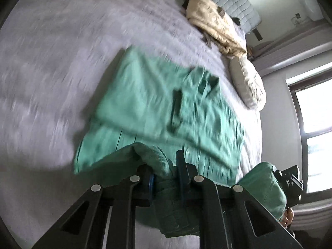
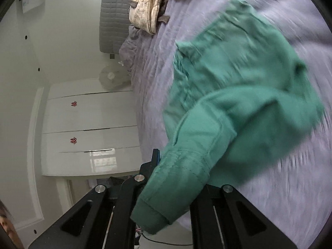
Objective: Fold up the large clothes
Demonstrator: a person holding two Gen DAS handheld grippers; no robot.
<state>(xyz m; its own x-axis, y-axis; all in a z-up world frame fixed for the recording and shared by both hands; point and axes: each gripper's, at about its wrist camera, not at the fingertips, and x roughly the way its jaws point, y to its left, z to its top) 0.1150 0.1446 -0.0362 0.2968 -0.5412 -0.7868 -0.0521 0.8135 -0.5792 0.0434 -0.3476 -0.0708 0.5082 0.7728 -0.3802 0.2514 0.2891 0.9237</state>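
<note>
Beyond the green garment (image 1: 157, 103), a cream quilt (image 1: 209, 18) (apparently bunched) lies apart.

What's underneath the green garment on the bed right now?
Under the green garment lies the pale lilac bedspread, visible all around it. Whatever sits directly beneath the cloth is covered, and motion blur hides finer detail.

Motion blurs the green garment (image 1: 157, 103), which hides the right gripper's (image 2: 166, 166) jaws.
</note>
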